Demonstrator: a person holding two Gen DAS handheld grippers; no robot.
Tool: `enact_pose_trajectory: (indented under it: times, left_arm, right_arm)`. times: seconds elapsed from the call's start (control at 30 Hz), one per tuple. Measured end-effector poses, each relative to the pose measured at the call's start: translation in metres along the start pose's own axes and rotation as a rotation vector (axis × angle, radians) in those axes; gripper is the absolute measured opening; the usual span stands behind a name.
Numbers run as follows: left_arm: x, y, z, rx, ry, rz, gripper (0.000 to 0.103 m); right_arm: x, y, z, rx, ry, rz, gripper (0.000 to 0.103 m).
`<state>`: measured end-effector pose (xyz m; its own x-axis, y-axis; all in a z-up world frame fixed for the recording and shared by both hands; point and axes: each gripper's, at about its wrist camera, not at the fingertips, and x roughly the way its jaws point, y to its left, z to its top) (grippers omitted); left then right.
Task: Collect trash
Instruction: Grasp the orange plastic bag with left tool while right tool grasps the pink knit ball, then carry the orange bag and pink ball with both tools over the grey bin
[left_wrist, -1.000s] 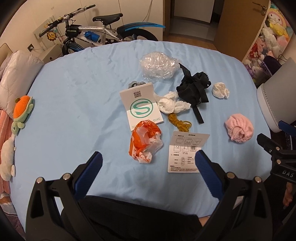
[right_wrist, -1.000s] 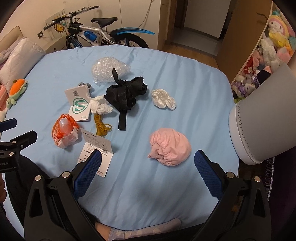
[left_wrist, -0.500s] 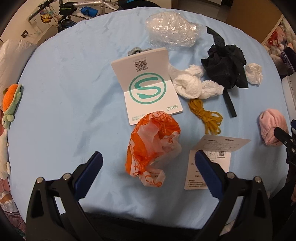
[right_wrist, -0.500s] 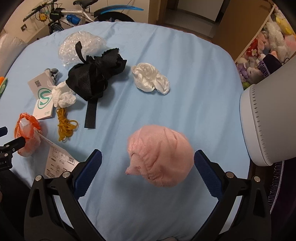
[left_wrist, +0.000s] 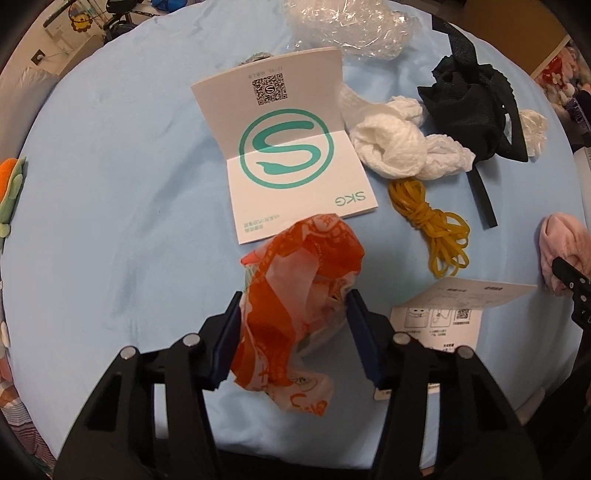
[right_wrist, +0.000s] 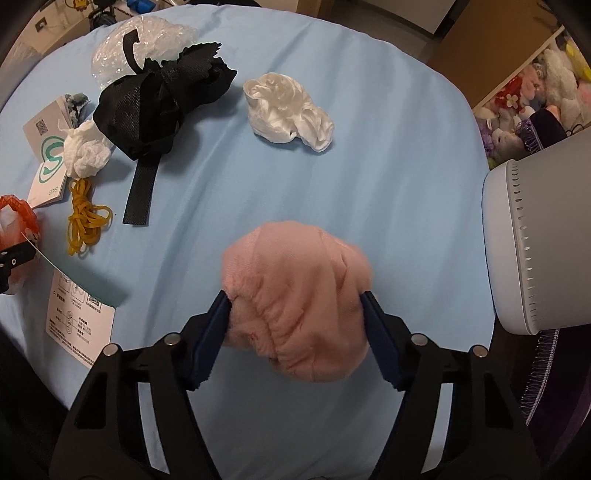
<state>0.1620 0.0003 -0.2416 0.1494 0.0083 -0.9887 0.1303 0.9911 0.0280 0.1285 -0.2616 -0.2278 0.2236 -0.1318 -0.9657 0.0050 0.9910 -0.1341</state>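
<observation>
While the left wrist view looks closely at the left part of the bed (left_wrist: 110, 206), it alone shows the orange turtle plush (left_wrist: 11, 184) at the far left edge and the SKG booklet (left_wrist: 291, 155) full face, its flap lifted, just behind the orange plastic bag (left_wrist: 295, 295). The left tongs (left_wrist: 293, 332) reach forward low over the blue sheet, their blue pads pressed against both sides of that bag, gripping it. To the right lie the white tissue wad (left_wrist: 402, 151), the yellow rubber bands (left_wrist: 436, 225) and the instruction leaflet (left_wrist: 450, 314), bent up at its far end. The right wrist view alone shows the crumpled white plastic (right_wrist: 288, 110) in full, lying apart from the black fabric bag (right_wrist: 159, 107), and the grey bin (right_wrist: 539, 243) tipped beside the bed's right edge, with plush toys on a shelf (right_wrist: 535, 85) beyond. The right tongs (right_wrist: 295, 317) point forward over the sheet, closed on the pink cloth bundle (right_wrist: 299, 295), which bulges between the pads.
</observation>
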Motion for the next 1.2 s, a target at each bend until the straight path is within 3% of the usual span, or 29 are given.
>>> enact_pose_trajectory:
  times: [0.13, 0.23, 0.57, 1.2]
  left_arm:
    - [-0.007, 0.001, -0.004, -0.013, -0.012, -0.010, 0.041]
    - [-0.021, 0.003, -0.007, -0.010, -0.036, -0.005, 0.039]
    - [-0.082, 0.016, -0.021, -0.018, -0.131, -0.005, 0.039]
    - [-0.183, -0.031, -0.075, 0.108, -0.288, -0.029, 0.039]
  right_arm:
    - [-0.012, -0.004, 0.000, 0.017, -0.017, 0.031, 0.039]
    - [-0.023, -0.004, 0.000, 0.041, -0.022, 0.100, 0.034]
    - [-0.082, 0.016, -0.009, 0.019, -0.119, 0.168, 0.033]
    - [-0.195, 0.000, -0.051, 0.047, -0.319, 0.209, 0.033]
